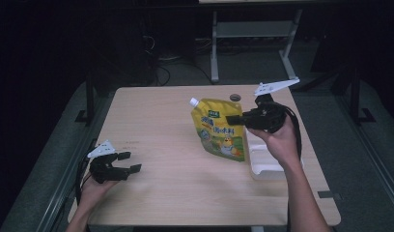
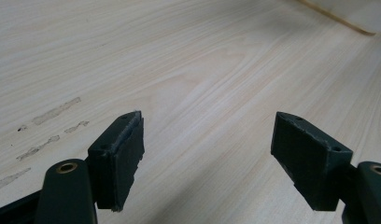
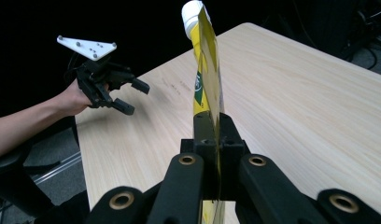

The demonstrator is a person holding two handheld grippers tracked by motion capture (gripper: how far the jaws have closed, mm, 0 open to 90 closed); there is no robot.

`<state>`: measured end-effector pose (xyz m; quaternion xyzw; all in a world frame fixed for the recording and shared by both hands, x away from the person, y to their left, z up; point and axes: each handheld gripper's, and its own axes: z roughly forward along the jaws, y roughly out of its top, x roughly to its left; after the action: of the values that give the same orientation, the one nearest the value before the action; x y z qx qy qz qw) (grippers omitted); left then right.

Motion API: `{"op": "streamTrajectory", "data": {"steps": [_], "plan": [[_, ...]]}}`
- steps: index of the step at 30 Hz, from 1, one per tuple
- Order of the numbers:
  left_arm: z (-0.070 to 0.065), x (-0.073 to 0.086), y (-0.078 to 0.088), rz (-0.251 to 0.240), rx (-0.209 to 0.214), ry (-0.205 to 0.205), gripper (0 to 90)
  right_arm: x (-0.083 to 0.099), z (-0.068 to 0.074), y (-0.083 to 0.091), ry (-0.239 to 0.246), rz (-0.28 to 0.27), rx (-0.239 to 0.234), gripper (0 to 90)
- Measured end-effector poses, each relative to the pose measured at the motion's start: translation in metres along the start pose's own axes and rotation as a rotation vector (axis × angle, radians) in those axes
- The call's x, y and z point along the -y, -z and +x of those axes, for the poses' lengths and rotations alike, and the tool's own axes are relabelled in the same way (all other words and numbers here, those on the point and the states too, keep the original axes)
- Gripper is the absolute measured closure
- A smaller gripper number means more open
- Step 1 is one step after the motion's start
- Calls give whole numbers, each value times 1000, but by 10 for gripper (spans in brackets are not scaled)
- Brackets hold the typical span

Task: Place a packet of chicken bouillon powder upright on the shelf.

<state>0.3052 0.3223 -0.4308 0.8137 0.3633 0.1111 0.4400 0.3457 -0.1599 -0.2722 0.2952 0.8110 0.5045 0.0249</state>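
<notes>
A yellow drink pouch (image 1: 219, 129) with a white spout cap and cartoon print stands upright near the middle right of the wooden table (image 1: 156, 145). My right gripper (image 1: 232, 119) is shut on the pouch's right edge; in the right gripper view the pouch (image 3: 207, 74) rises edge-on from between the closed jaws. My left gripper (image 1: 130, 162) stands open low over the table's front left, nothing between its fingers (image 2: 118, 161). It also appears in the right gripper view as the far gripper (image 3: 135, 96).
A white tray (image 1: 262, 159) lies on the table just behind and right of the pouch, under my right hand. A small dark round hole (image 1: 235, 97) sits near the table's far edge. Faint scuff marks (image 2: 48, 126) streak the wood by my left gripper.
</notes>
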Motion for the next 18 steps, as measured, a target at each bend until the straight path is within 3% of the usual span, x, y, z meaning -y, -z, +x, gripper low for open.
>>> {"op": "streamTrajectory", "data": {"steps": [18], "plan": [[0,0,1,-3,-11,3,252,14,-12,39,-32,-36,49,896]]}}
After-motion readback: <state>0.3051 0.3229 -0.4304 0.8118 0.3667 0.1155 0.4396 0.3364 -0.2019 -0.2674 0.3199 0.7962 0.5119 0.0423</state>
